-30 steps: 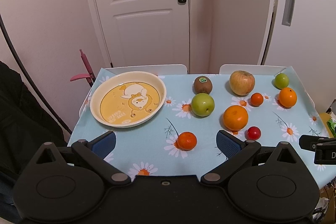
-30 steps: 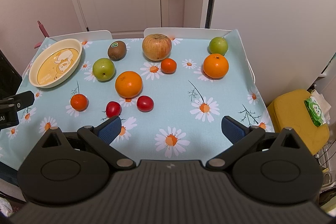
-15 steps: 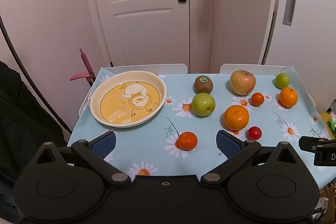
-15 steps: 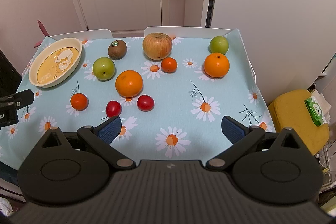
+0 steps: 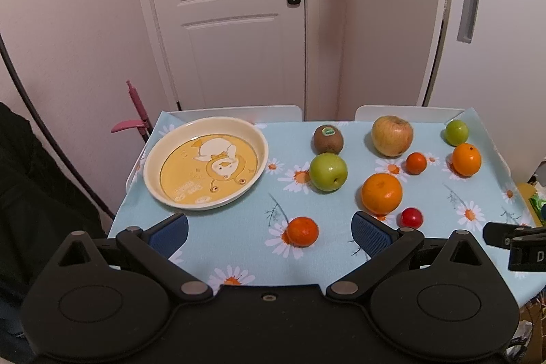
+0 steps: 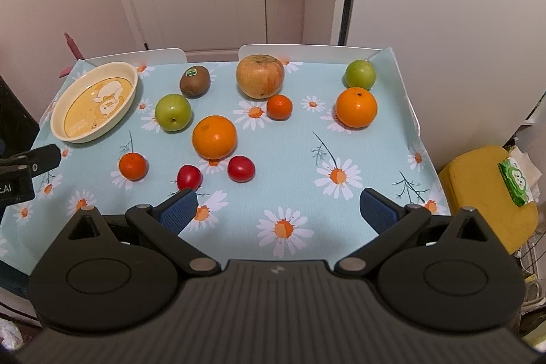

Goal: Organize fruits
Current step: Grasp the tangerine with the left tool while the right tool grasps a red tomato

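A blue daisy cloth [image 6: 358,142] covers the table. Fruits lie loose on it, like the big orange [image 6: 214,137] and apple [image 6: 260,76], all outside the plate [image 5: 155,156] at the left. Both grippers, left [image 5: 269,232] and right [image 6: 277,206], hang wide open, holding nothing

On the table [image 6: 372,156] lie ten fruits and one plate [image 6: 129,81]. There are two big oranges [image 6: 214,137] [image 6: 356,107], two small tangerines [image 6: 133,166] [image 6: 279,106], two red cherry tomatoes [image 6: 188,177] [image 6: 241,168] (one is hidden from the left wrist view), two green apples [image 6: 172,112] [image 6: 359,74], one large yellow-red apple [image 6: 260,76] and one kiwi [image 6: 194,81] with a sticker.
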A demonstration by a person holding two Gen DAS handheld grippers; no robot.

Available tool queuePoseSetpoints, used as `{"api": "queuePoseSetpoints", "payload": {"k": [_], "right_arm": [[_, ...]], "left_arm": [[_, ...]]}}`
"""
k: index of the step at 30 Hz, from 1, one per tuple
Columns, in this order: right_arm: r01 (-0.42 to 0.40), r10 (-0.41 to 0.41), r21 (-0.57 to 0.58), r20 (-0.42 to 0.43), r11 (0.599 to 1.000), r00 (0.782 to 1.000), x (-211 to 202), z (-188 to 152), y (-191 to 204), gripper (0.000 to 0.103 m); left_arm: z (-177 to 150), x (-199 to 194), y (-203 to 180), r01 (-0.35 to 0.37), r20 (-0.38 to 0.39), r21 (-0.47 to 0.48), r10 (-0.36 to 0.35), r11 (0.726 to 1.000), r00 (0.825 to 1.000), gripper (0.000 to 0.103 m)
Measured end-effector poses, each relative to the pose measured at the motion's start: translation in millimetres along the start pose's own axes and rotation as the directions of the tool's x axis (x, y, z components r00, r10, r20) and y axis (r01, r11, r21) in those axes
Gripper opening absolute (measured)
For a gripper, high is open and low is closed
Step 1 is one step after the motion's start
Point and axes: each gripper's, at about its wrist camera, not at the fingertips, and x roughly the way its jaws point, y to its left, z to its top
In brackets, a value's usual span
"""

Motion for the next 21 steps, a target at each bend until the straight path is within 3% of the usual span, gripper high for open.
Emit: {"api": "queuePoseSetpoints", "payload": {"k": [4,9,15,21], "right_arm": [[-0.019,0.019,-0.02,-0.001,1.0,1.0,1,3,2,0.103],[-0.046,0.048,-0.086,0.022,0.995,0.999,18,-4,7,0.103],[-0.056,0.056,-0.074,-0.006,0.996,0.998,49,-13,15,0.103],[-0.064,0.064,-0.024,0.005,0.998,0.998,69,-20,31,0.103]], "left_arm": [[5,5,-1,0.008,-0.003,0.025,-0.008,1.0,1.0,0.103],[-2,20,-7,0.001,0.032,0.143,-0.005,0.99,0.999,0.103],[-17,54,1,0.082,0.02,0.23,-0.089,0.97,0.996,0.103],[-22,87,7,0.172,-0.003,0.326,-0.181,0.93,0.983,0.097]]}}
